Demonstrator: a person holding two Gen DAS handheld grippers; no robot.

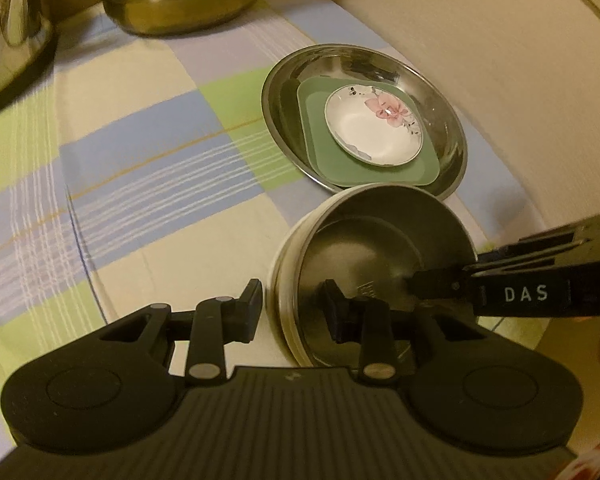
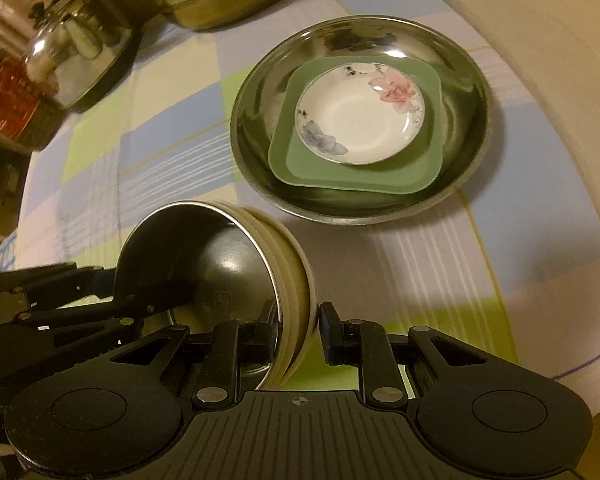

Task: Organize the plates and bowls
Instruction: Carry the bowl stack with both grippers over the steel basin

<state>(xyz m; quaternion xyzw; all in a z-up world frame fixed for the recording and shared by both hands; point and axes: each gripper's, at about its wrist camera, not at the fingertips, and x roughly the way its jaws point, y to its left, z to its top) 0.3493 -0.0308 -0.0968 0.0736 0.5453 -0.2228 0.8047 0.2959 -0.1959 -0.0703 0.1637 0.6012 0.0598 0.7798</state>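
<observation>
Steel bowl (image 1: 380, 264) rim pinched by L claw (image 1: 292, 312) & R claw (image 2: 296, 328); checked cloth (image 1: 140, 160) left bare.

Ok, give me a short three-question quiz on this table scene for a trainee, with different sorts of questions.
1. How many tongs have a finger inside the bowl?
2. What sits directly on the green plate? A flowered saucer, B kettle, C pot.
3. True or false: the green plate lies straight on the tablecloth.
Key: 1 two, left tongs and right tongs; 2 A; 3 false, it lies in the steel dish.
</observation>
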